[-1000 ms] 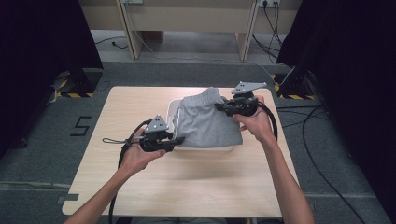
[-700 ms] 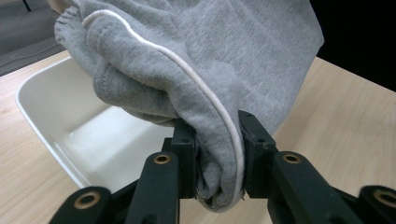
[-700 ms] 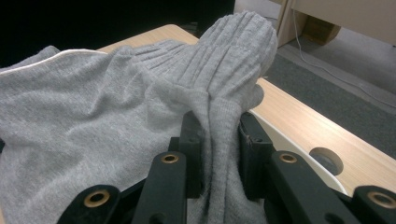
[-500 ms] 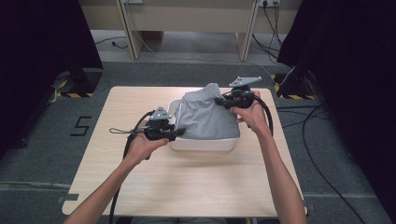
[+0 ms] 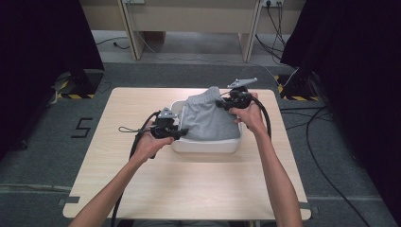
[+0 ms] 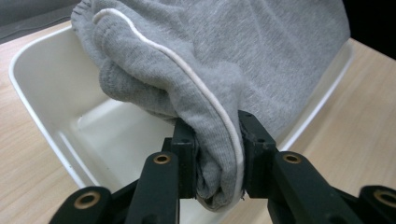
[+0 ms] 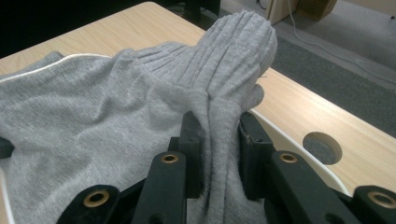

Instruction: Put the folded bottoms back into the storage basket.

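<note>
Left gripper [image 6: 217,154] clamped on a bunched, white-piped fold of the grey garment [image 5: 208,118]; right gripper [image 7: 219,149] clamped on its ribbed edge. Garment hangs between them, over and partly inside the white tub [image 5: 203,145] on the table [image 5: 189,184].

Step in hand, as judged — lowering the cloth into the tub. Keep both ends level and inside the rim; release only once the bulk rests on the tub floor.

Versus a second ago — both hands sit lower and farther from the person, and the garment has sunk deeper.
</note>
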